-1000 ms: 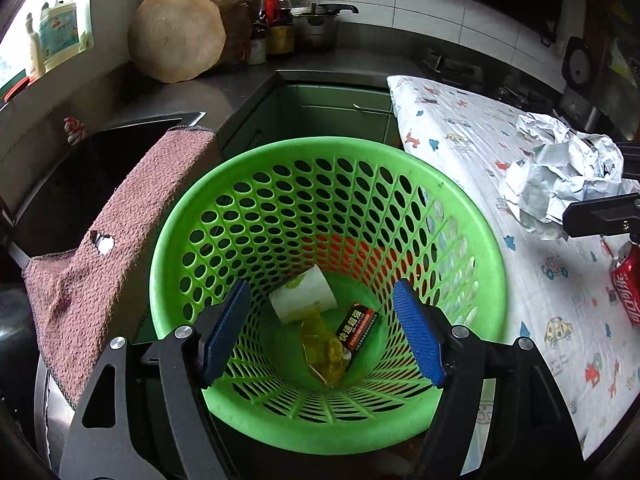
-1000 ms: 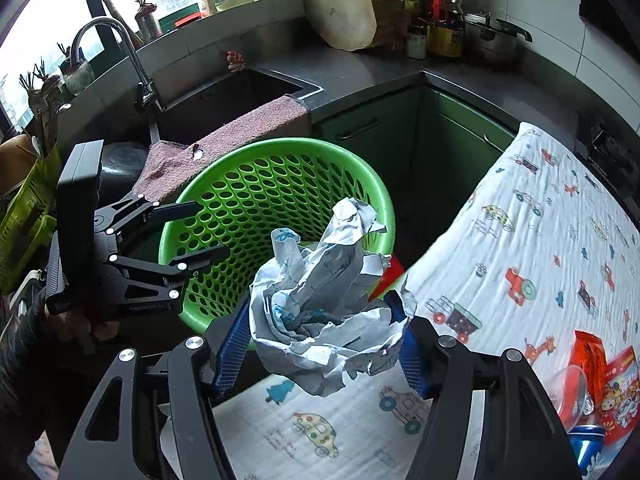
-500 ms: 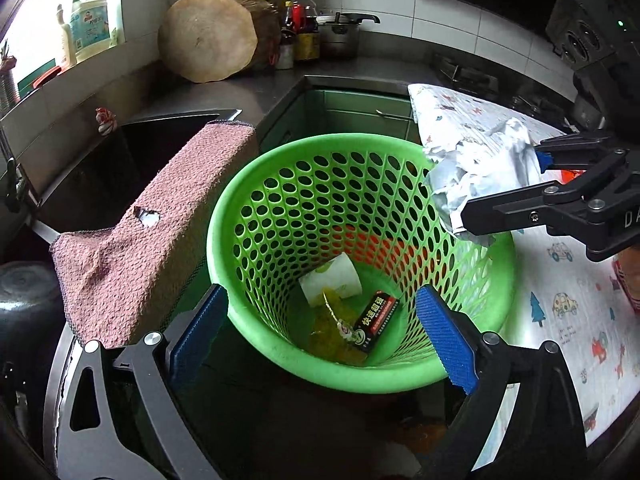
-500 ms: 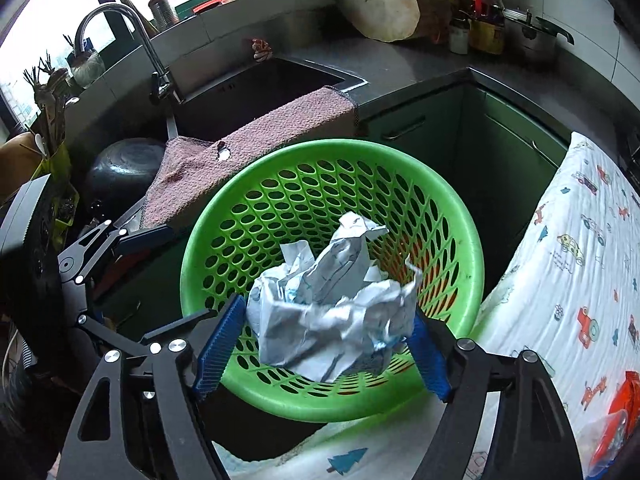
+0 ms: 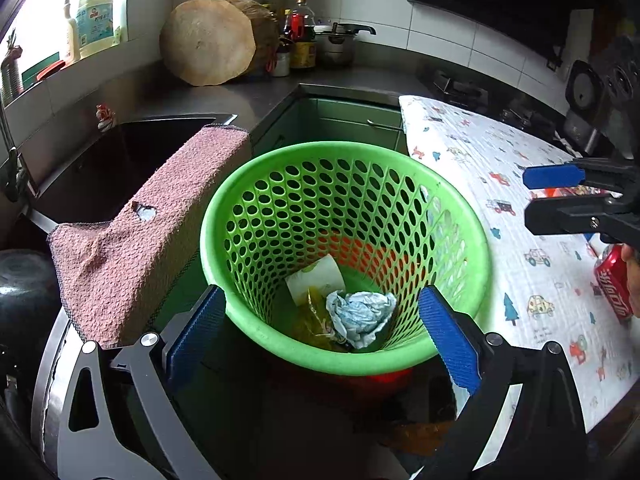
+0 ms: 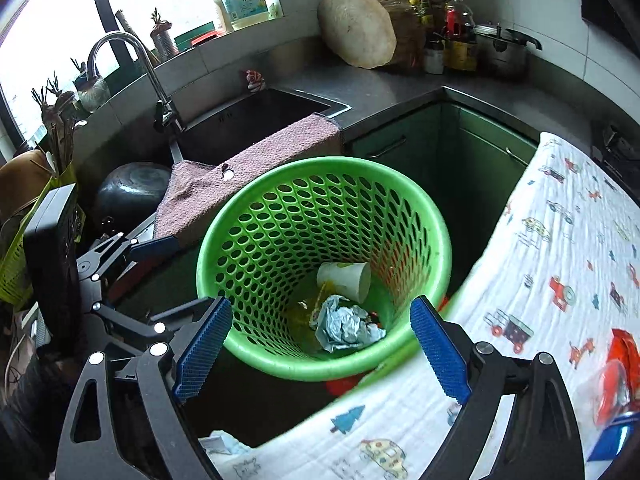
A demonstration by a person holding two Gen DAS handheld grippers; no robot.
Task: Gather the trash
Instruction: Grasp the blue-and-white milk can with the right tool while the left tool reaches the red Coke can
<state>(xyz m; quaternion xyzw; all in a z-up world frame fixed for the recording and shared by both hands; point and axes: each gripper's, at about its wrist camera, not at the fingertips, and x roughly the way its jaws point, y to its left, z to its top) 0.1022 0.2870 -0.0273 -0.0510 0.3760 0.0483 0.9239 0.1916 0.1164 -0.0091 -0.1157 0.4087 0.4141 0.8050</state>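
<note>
A green perforated basket [image 5: 448, 216] [image 6: 224, 248] stands on the floor between the sink counter and the cloth-covered table. In it lie a crumpled white paper ball [image 5: 360, 318] [image 6: 346, 328], a white paper cup [image 5: 316, 282] [image 6: 344, 278] and a yellow wrapper [image 5: 310, 320]. My left gripper [image 5: 320, 338] is open and empty, just above the basket's near rim. My right gripper [image 6: 320, 350] is open and empty over the near rim; it also shows at the right of the left wrist view [image 5: 568, 196]. A red can [image 5: 614, 286] lies on the table.
A pink towel [image 5: 132, 240] [image 6: 248, 176] hangs over the sink edge next to the basket. The table with a printed white cloth [image 5: 520, 240] [image 6: 560, 280] holds red snack packets [image 6: 618, 376]. A dark pot [image 6: 128, 192] sits left of the sink.
My right gripper opened and let go of the crumpled paper ball, which fell to the basket's bottom. The right gripper pulled back toward the table. My left gripper drew back a little.
</note>
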